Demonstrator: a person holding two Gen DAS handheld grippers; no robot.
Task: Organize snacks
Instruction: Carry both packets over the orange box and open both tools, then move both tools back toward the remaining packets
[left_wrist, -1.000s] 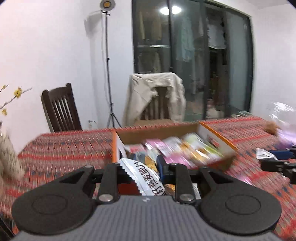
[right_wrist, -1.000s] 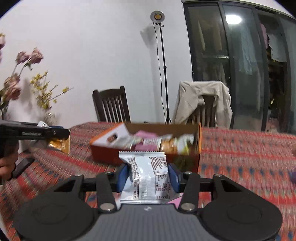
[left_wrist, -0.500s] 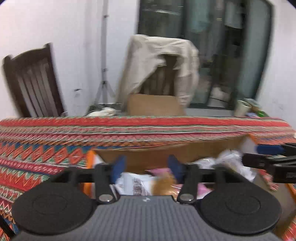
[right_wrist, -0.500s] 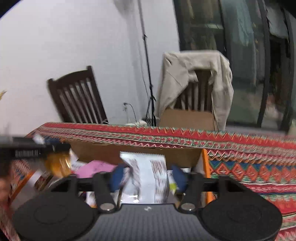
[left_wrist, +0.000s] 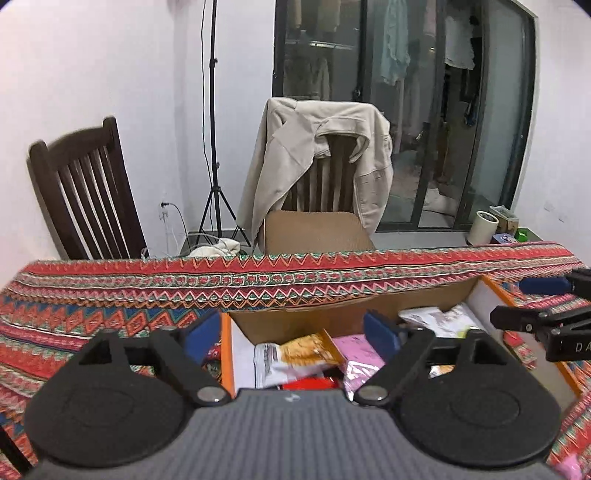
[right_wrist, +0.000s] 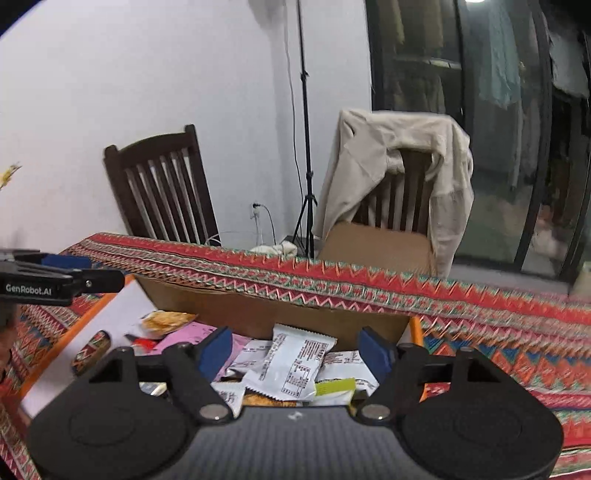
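An open cardboard box (left_wrist: 314, 315) with orange edges sits on the patterned tablecloth and holds several snack packets. My left gripper (left_wrist: 291, 332) hovers over its left end with its jaws opening. No pad touches the orange-and-white packet (left_wrist: 295, 356) lying in the box below. My right gripper (right_wrist: 295, 349) hangs over the right end of the box (right_wrist: 258, 310), jaws also opening. A white packet (right_wrist: 295, 365) lies on the pile between its blue pads, free of both. Each gripper shows at the edge of the other's view: the right gripper (left_wrist: 535, 321) and the left gripper (right_wrist: 55, 280).
The red patterned tablecloth (left_wrist: 110, 295) runs to the table's far edge just behind the box. Beyond it stand a dark wooden chair (left_wrist: 85, 192), a chair draped with a beige jacket (left_wrist: 317, 162) and a light stand (left_wrist: 214, 147). Glass doors fill the back right.
Both grippers have travelled from in front of the box to over it. Each was shut on a packet; both have spread their jaws, and the packets now lie in the box.
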